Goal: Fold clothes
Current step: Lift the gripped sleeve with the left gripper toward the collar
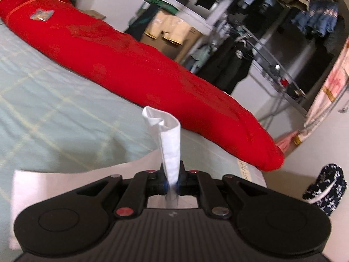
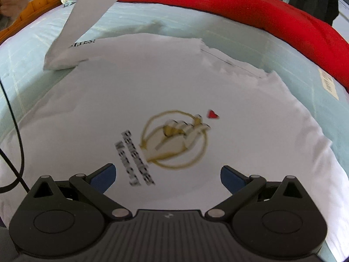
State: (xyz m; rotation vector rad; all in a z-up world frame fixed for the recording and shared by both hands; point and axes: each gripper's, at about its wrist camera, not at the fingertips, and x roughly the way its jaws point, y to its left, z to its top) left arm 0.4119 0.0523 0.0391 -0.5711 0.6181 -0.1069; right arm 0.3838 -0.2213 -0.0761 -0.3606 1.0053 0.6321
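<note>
Pale green checked bedsheet [image 2: 26, 50] fills both views; red bolster [image 1: 135, 69] along its far edge. White printed T-shirt [image 2: 152, 83] spread mid-frame, one strip lifted at upper left. Risk: thin pinch slips, flap drops crooked. Left gripper [image 1: 172, 185] clamped on T-shirt edge, raised. Right gripper [image 2: 168, 174] spread wide, hovering over print.

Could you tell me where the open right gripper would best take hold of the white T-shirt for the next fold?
Probably the free edge of the white T-shirt on its right side, approached from the outside with one finger slid beneath. The right gripper hovers open over the flat printed middle, which offers nothing to pinch; the left gripper already lifts the other side.
</note>
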